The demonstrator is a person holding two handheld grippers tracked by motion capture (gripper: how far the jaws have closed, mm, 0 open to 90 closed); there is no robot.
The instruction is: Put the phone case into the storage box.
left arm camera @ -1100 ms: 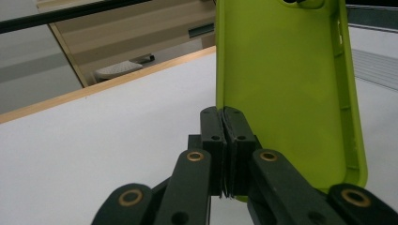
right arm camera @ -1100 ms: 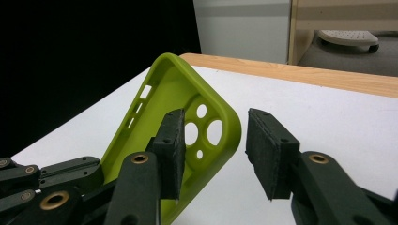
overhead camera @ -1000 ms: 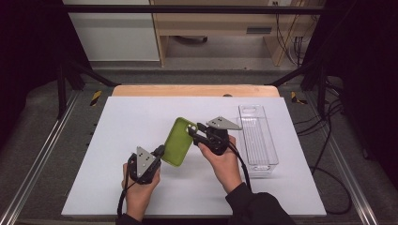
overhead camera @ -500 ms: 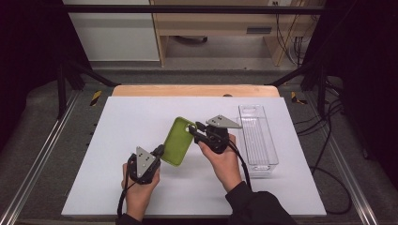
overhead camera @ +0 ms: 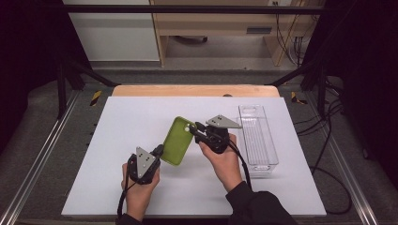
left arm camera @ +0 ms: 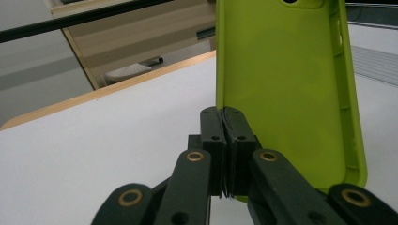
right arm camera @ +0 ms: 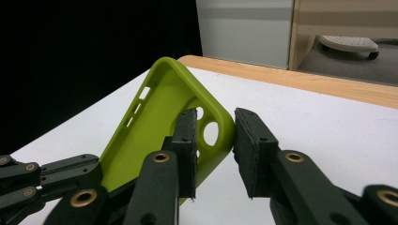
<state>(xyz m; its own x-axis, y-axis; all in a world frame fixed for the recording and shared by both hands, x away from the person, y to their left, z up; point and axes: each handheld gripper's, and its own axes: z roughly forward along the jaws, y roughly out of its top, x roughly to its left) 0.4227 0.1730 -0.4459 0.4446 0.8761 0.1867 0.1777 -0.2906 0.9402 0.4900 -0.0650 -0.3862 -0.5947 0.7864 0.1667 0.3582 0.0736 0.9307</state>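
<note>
High view: a green phone case [overhead camera: 178, 140] hangs above the middle of the white table [overhead camera: 117, 122], between both grippers, clear bin [overhead camera: 256, 138] near the right edge.

Left gripper view: the left gripper [left arm camera: 224, 140] is clamped on the case's bottom rim.

Right gripper view: the right gripper [right arm camera: 213, 154] has just been closing around the camera-hole corner — one pad inside, the other a sliver off the rim. The soft rim may buckle and slip out.

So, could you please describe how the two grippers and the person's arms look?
Both the left gripper and the right gripper are black, with linked jaw arms carrying brass-coloured rivets and flat rectangular pads. Each bears a grey three-cornered plate on top and trails a black cable. The right forearm wears a dark sleeve.
</note>
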